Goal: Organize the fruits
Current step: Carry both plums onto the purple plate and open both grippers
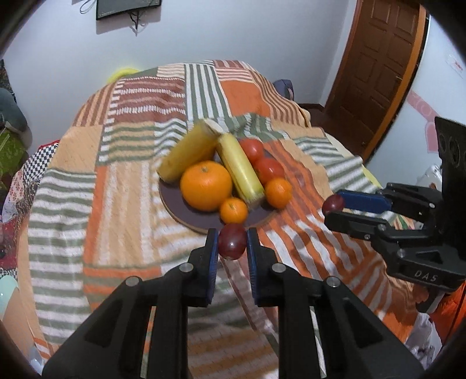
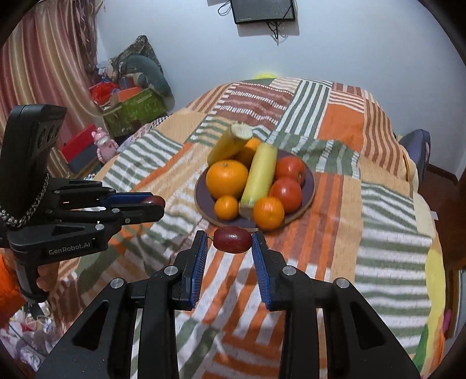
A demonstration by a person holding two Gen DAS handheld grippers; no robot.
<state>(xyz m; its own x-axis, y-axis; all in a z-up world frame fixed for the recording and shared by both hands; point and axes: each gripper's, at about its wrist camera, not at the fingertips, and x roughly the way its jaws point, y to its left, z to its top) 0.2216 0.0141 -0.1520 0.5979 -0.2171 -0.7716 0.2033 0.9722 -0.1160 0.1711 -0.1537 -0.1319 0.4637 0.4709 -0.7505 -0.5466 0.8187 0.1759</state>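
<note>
A round dark plate [image 1: 174, 204] [image 2: 308, 186] on the patchwork cloth holds a big orange [image 1: 206, 185] [image 2: 226, 178], small oranges [image 1: 233, 210], two yellow corn cobs [image 1: 240, 169] [image 2: 260, 175] and two red tomatoes [image 1: 269, 169] [image 2: 287, 191]. My left gripper [image 1: 232, 240] [image 2: 158, 205] is shut on a dark red fruit [image 1: 232, 241] [image 2: 153, 200] just short of the plate's near rim. My right gripper [image 2: 233, 240] [image 1: 332, 208] is shut on a second dark red fruit [image 2: 233, 239] [image 1: 333, 203], held right of the plate.
The patchwork cloth [image 1: 131, 175] covers a rounded table. A wooden door [image 1: 378, 67] stands at the back right. Boxes and toys [image 2: 128, 105] are piled by the curtain at the left. A dark screen [image 2: 262, 10] hangs on the wall.
</note>
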